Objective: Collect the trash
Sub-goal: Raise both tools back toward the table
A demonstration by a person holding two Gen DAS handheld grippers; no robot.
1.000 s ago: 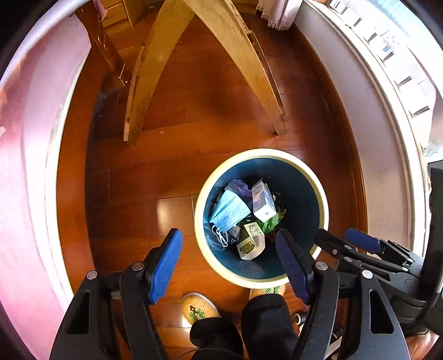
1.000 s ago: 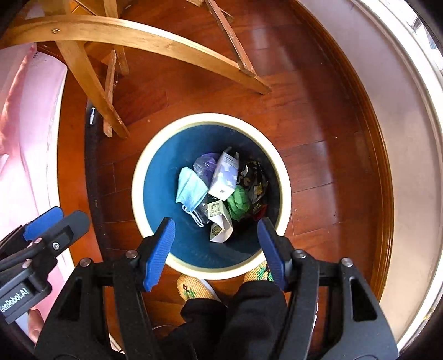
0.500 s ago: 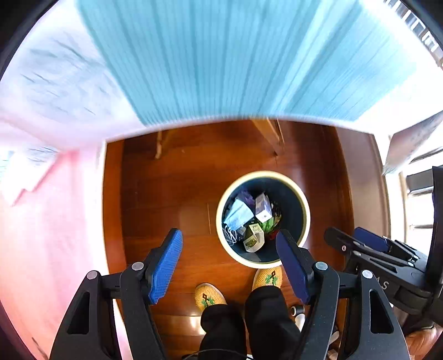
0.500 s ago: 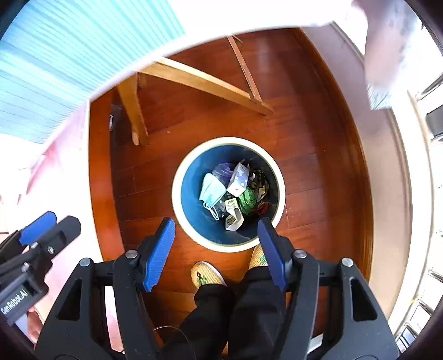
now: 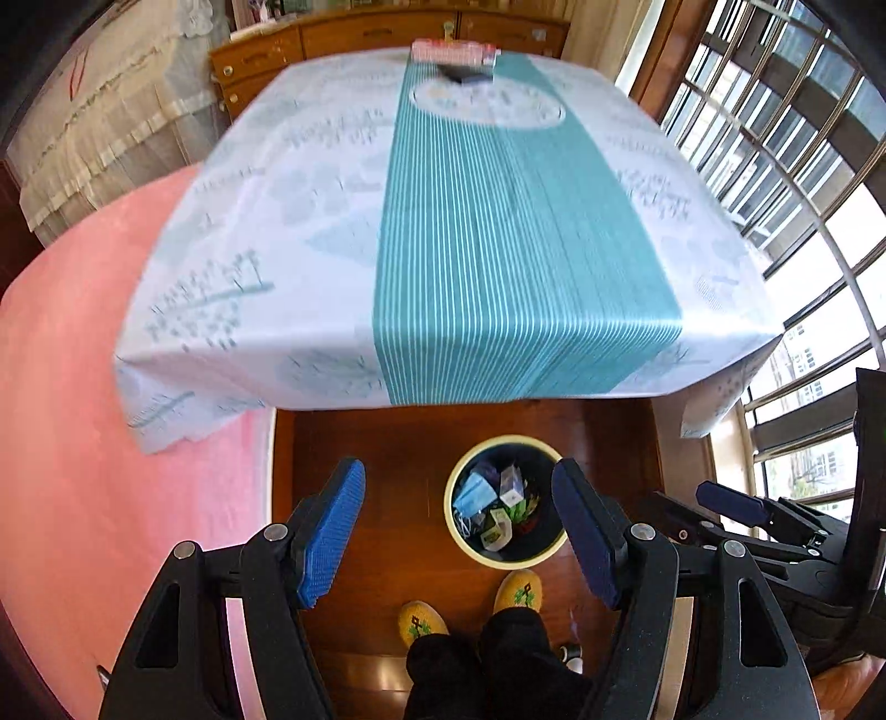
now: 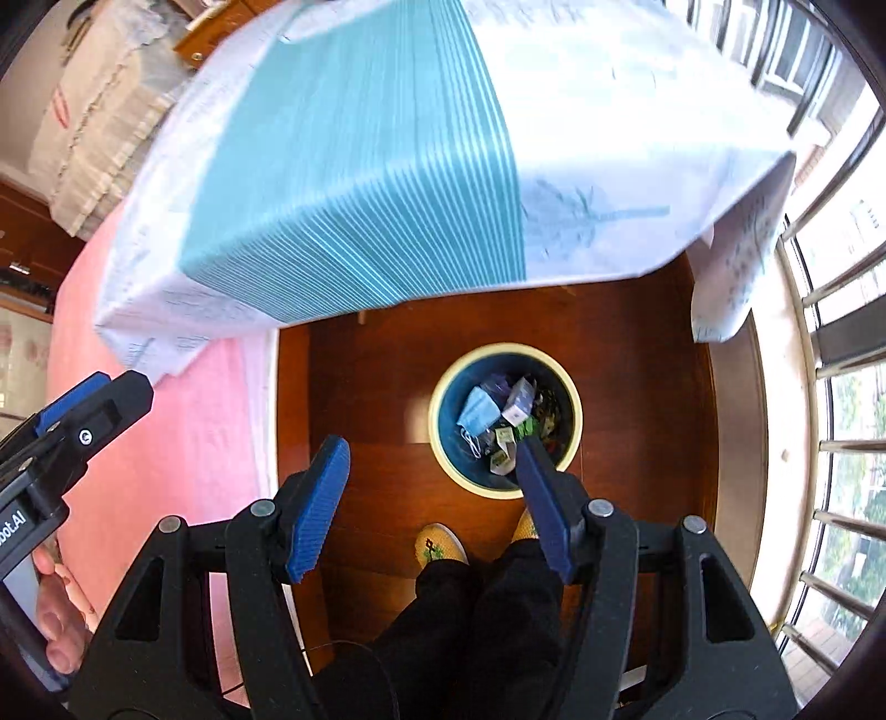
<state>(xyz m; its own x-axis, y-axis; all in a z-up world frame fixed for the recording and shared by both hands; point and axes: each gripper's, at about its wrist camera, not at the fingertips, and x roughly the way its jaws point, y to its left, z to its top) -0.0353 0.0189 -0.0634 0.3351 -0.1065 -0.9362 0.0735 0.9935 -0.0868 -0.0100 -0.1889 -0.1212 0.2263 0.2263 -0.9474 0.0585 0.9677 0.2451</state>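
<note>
A round bin (image 5: pixel 459 545) with a cream rim and blue inside stands on the wooden floor below me; it also shows in the right wrist view (image 6: pixel 576 410). It holds a blue face mask (image 5: pixel 473 494), a small white box (image 5: pixel 510 483) and other scraps. My left gripper (image 5: pixel 459 526) is open and empty, high above the bin. My right gripper (image 6: pixel 432 498) is open and empty too, beside the left one. Both hang at about table height.
A table under a white and teal striped cloth (image 5: pixel 498 232) fills the upper view; a red-and-white box (image 5: pixel 454 52) lies at its far end. A pink cover (image 5: pixel 83 387) is on the left. Windows (image 5: pixel 803 166) on the right. The person's feet (image 5: pixel 421 620) are near the bin.
Both grippers have risen from just above the bin to above the table edge. The bin has shrunk in view and the tabletop has come into sight. Both jaws stay open.
</note>
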